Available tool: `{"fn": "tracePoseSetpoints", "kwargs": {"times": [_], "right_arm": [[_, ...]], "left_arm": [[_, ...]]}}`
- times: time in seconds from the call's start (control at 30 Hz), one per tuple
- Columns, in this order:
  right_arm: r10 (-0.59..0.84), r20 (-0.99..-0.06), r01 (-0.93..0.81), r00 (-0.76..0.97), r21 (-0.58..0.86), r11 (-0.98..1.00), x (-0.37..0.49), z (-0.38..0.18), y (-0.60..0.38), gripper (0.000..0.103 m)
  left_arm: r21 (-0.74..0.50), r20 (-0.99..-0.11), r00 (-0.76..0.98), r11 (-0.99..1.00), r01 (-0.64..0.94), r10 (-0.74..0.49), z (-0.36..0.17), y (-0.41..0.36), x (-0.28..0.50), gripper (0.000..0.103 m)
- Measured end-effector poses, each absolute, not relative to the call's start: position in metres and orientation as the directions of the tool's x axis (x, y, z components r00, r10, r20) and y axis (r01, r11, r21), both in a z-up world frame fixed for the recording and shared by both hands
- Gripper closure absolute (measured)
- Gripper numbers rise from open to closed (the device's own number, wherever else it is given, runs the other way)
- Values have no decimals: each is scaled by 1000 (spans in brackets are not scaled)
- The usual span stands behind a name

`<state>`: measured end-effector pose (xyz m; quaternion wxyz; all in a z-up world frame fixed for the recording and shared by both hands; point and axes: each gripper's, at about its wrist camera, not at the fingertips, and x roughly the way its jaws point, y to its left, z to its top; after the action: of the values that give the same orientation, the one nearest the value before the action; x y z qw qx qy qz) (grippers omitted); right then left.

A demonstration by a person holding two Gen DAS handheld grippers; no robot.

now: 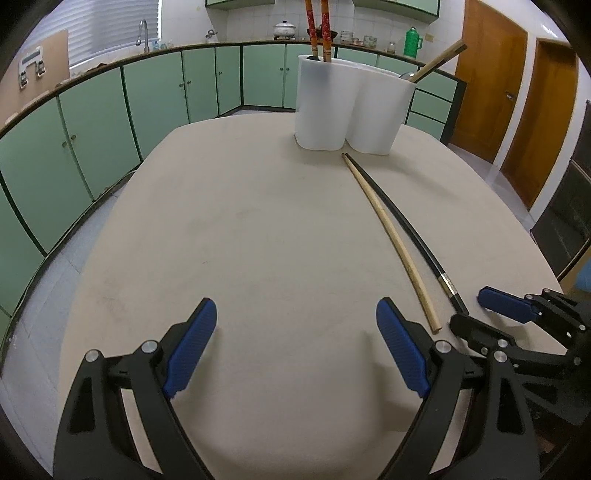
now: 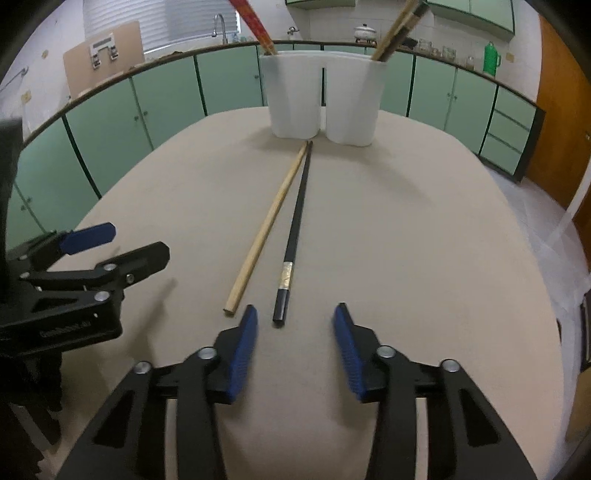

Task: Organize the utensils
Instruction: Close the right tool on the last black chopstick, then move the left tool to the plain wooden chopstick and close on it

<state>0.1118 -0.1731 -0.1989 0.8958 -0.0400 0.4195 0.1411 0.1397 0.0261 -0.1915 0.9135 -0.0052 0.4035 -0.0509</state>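
Chopsticks lay loose on the table (image 2: 406,240), two of them: one wooden chopstick (image 2: 266,229) and one black chopstick (image 2: 297,218) with a foil band. Both ran lengthwise from the holder (image 2: 321,99) toward the grippers, far tips nearly touching just before the holder, near ends spread apart. The holder had two white cups; two red chopsticks (image 1: 317,29) stood in one, brown sticks (image 2: 397,27) in the other. The right gripper (image 2: 295,317) was spread wide, empty, the black chopstick's end between its fingers. The left gripper (image 1: 295,314) gaped empty beside the wooden chopstick.
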Motion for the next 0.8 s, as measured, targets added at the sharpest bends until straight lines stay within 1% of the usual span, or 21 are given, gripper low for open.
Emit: {"fn": "tracePoseSetpoints", "kwargs": {"times": [0.07, 0.1, 0.3, 0.53, 0.8], "right_arm": [[236, -760, -297, 605, 60, 953, 114, -198, -172, 92], [241, -761, -298, 603, 66, 952, 114, -198, -173, 96], [262, -751, -282, 606, 105, 954, 115, -197, -182, 97], [226, -731, -217, 644, 110, 970, 111, -190, -212, 97], [210, -728, -185, 653, 116, 976, 112, -192, -229, 97]], "left_arm": [[-54, -736, 670, 995, 89, -100, -191, 26, 139, 17], [-56, -736, 669, 994, 90, -102, -191, 26, 139, 17], [-65, -735, 667, 992, 112, -123, -189, 15, 138, 17], [-103, -739, 648, 981, 163, -185, -188, -10, 133, 18], [-85, -779, 601, 980, 182, -179, -203, -38, 141, 32]]}}
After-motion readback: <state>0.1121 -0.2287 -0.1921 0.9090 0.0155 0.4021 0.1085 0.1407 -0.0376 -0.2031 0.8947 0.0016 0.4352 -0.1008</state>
